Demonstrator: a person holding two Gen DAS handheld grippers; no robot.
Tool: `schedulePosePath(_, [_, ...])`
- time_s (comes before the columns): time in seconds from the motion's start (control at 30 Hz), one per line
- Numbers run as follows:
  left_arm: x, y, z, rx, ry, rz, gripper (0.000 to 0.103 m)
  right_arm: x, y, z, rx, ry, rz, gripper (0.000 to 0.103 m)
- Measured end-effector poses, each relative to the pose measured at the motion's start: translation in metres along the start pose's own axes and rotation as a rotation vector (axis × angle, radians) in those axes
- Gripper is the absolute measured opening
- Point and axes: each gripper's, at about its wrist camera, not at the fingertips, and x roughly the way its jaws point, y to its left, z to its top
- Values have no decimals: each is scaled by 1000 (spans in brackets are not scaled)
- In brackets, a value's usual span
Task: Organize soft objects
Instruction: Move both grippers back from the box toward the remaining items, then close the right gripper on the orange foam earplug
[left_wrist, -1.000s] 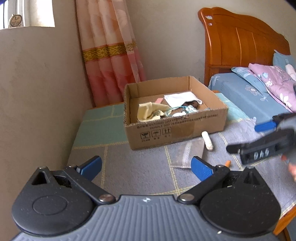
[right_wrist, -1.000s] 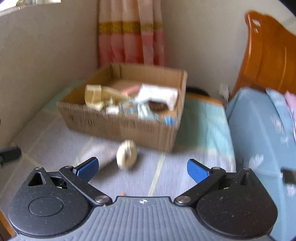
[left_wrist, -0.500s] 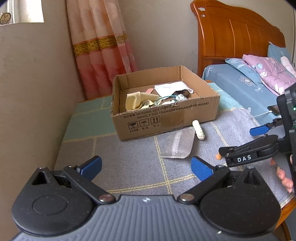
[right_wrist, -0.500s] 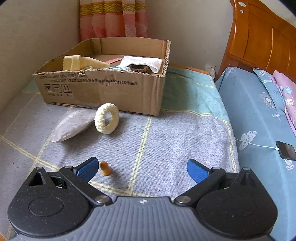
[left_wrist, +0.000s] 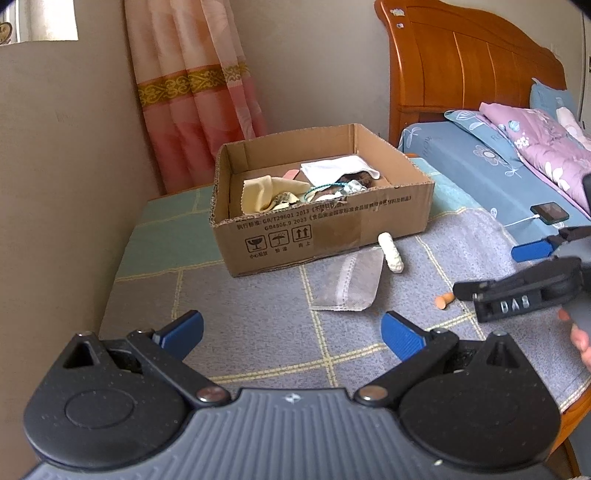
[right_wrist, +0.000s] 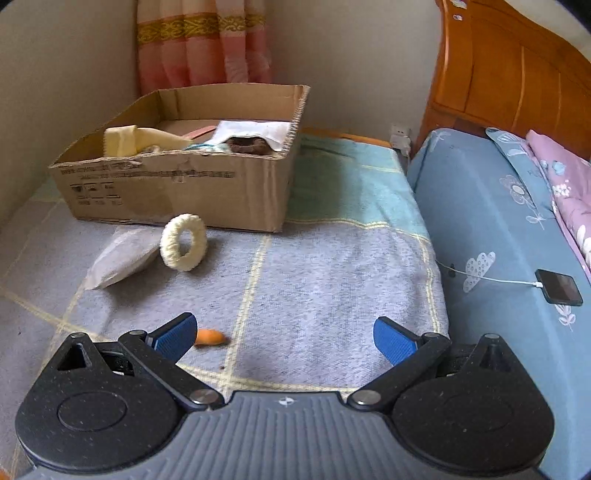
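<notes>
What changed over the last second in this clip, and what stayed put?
The right gripper swung back from the cardboard box and lowered toward the small orange piece, which now lies beside its left finger. The left gripper only drifted slightly. Both jaws stayed open; nothing was grasped. The cream ring, grey pouch and box did not move.

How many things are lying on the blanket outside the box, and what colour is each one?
Cream: 1, the woolly ring
Grey: 1, the flat pouch
Orange: 1, the small piece
Total: 3, all outside the cardboard box on the blanket.
</notes>
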Motion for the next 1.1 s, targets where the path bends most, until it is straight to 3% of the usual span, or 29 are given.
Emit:
schedulePosePath(0.13, [2, 1, 0, -4, 6, 1, 102, -4, 16, -7, -63, 1, 63, 103])
schedulePosePath(0.3, [5, 3, -2, -3, 19, 6, 102, 3, 34, -17, -122, 11, 75, 102])
schedulePosePath(0.47, [11, 4, -2, -5, 32, 7, 102, 6, 42, -21, -142, 8, 105, 78])
schedulePosePath(0.7, [25, -1, 0, -1, 52, -32, 102, 8, 43, -16, -133, -10, 118, 57])
schedulePosePath(0.83, [36, -4, 1, -4, 61, -58, 102, 11, 42, -13, -124, -31, 100, 31])
schedulePosePath(1.1, [65, -9, 9, 10, 67, -135, 102, 9, 40, -15, -126, -48, 99, 27])
